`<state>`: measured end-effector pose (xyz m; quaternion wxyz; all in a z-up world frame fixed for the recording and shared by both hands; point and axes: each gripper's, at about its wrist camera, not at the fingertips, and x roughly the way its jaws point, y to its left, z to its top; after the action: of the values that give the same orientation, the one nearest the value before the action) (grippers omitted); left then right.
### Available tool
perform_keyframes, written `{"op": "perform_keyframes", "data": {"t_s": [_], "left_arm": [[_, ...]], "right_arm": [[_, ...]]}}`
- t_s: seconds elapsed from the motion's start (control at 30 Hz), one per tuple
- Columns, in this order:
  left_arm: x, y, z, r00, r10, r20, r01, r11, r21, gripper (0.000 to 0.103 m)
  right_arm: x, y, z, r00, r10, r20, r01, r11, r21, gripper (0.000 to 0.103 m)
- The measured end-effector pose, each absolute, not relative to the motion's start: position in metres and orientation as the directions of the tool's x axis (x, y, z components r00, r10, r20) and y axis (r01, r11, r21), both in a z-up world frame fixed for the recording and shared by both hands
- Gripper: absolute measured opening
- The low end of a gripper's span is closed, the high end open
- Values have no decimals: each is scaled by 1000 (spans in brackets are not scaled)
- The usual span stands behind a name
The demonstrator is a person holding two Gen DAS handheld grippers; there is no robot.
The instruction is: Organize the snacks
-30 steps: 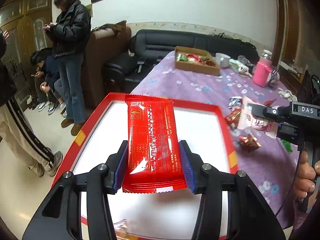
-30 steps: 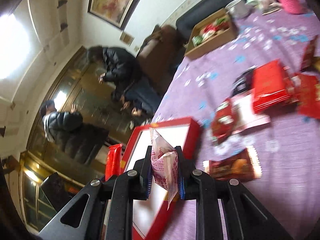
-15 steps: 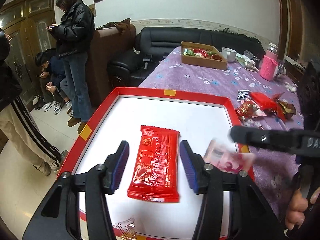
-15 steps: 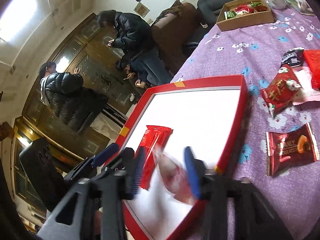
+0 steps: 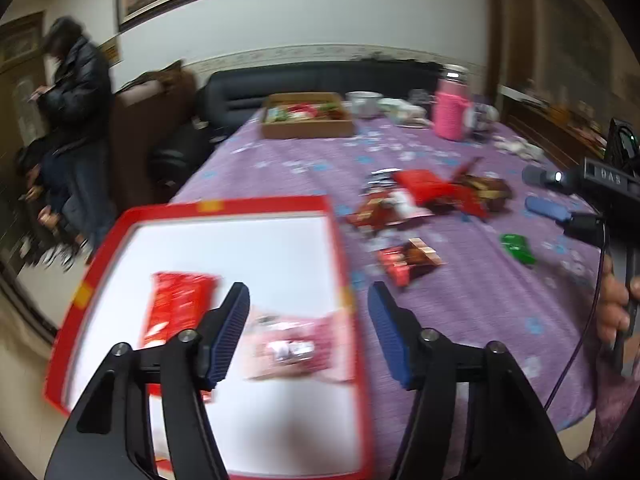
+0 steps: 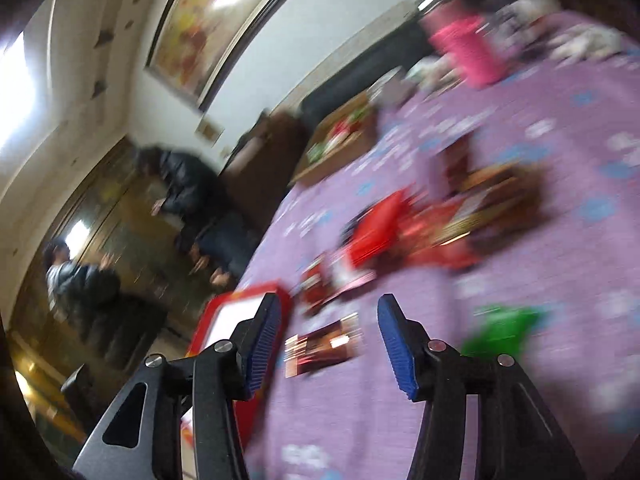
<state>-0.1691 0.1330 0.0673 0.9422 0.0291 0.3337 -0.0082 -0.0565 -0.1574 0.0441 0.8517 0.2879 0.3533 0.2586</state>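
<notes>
Both hand-held grippers, left (image 5: 308, 330) and right (image 6: 326, 346), apart and empty; fetch step: next, clamp brown foil snack packet (image 6: 322, 346) for red-rimmed white tray (image 5: 264, 204).

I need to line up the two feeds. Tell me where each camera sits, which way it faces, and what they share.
Left wrist: on the left gripper, above the red tray, facing down the table; its open fingers show, plus the right hand.
Right wrist: on the right gripper, tilted, facing the loose snacks; its open fingers show.
Shared: tray, green packet, cardboard box, pink bottle.
</notes>
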Motion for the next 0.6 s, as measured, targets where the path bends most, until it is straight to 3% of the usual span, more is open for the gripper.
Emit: {"op": "perform_keyframes", "data": {"t_s": [0.13, 0.3, 0.43, 0.6], "left_arm": [[-158, 76, 73, 772, -83, -630, 178, 980, 88, 62], [-154, 15, 81, 770, -173, -614, 302, 947, 112, 62], [-163, -19, 88, 747, -239, -620, 378, 920, 100, 62], [-179, -33, 84, 734, -236, -637, 394, 912, 117, 64]], "right_arm": [[-76, -235, 52, 747, 504, -434, -121, 745, 656, 63], [-99, -314, 39, 825, 369, -427, 41, 716, 697, 64], [-111, -333, 36, 836, 348, -423, 62, 707, 705, 64], [-117, -331, 32, 833, 380, -403, 39, 685, 728, 65]]}}
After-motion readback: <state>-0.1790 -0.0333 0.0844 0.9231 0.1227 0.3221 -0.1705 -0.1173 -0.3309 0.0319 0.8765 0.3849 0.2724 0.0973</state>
